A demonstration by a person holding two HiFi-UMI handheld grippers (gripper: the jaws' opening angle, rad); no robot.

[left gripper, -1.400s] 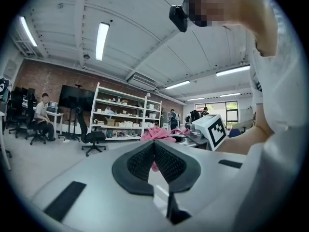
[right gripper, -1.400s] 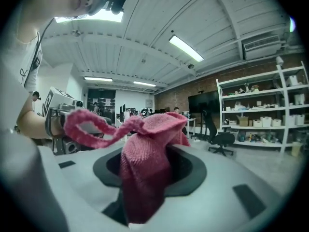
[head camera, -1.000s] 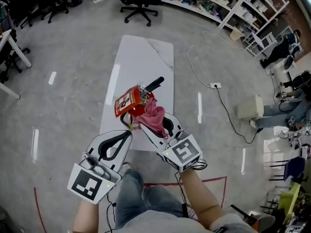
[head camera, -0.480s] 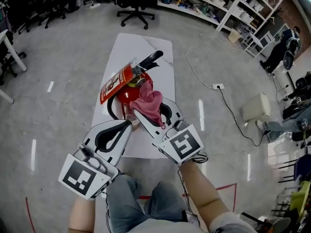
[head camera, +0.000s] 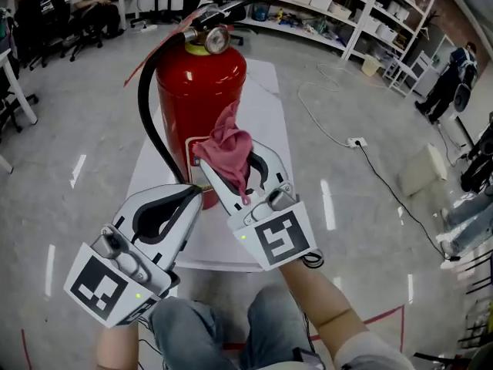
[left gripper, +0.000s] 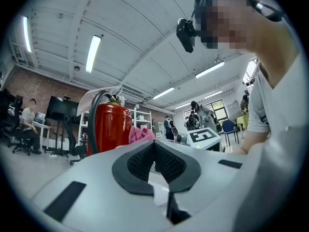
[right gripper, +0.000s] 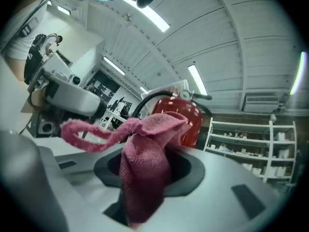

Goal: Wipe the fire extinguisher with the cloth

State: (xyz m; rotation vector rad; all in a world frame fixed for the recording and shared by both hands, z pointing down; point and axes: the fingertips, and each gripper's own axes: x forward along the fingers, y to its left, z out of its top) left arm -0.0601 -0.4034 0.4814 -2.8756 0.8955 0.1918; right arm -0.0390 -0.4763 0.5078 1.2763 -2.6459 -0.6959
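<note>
Extinguisher (head camera: 202, 91) upright on table (head camera: 266, 106); right gripper (head camera: 231, 164) fingers (head camera: 269, 168) clamp cloth (head camera: 229, 141); left gripper (head camera: 196, 193) fingers (head camera: 181, 206) together.

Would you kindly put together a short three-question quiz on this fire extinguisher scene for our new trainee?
1. True or false: the fire extinguisher lies on its side.
2. What does the right claw hold? A) a pink cloth B) the black hose C) nothing
3. Fill the blank: the jaws of the left claw are ___ (apart or together), with nothing between them.

Key
1. False: it stands upright.
2. A
3. together
</note>
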